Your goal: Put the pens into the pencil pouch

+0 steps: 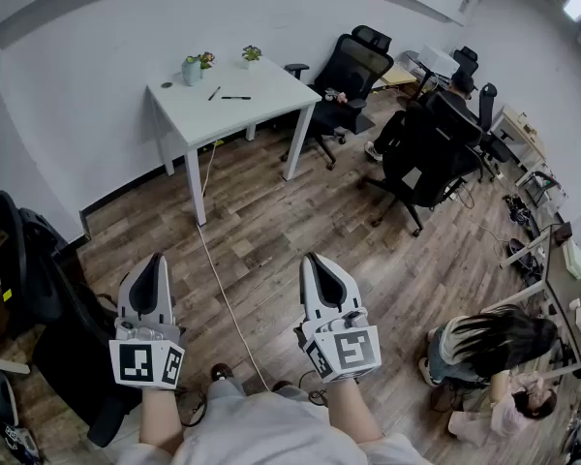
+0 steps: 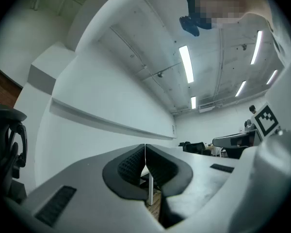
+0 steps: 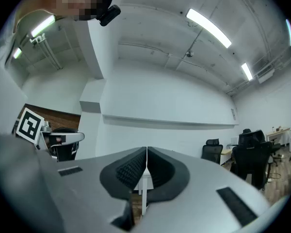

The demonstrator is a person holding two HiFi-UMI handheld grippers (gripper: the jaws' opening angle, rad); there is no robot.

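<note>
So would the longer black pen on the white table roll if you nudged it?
Probably. The longer black pen looks thin and lies flat on the smooth white table, so a sideways nudge may roll it. It looks small, so likely light and stiff.

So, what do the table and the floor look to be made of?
Table: white, matte top and square legs, probably laminate over board; no grain shows. Floor: brown planks with grain and seams, wood or wood-look laminate.
</note>
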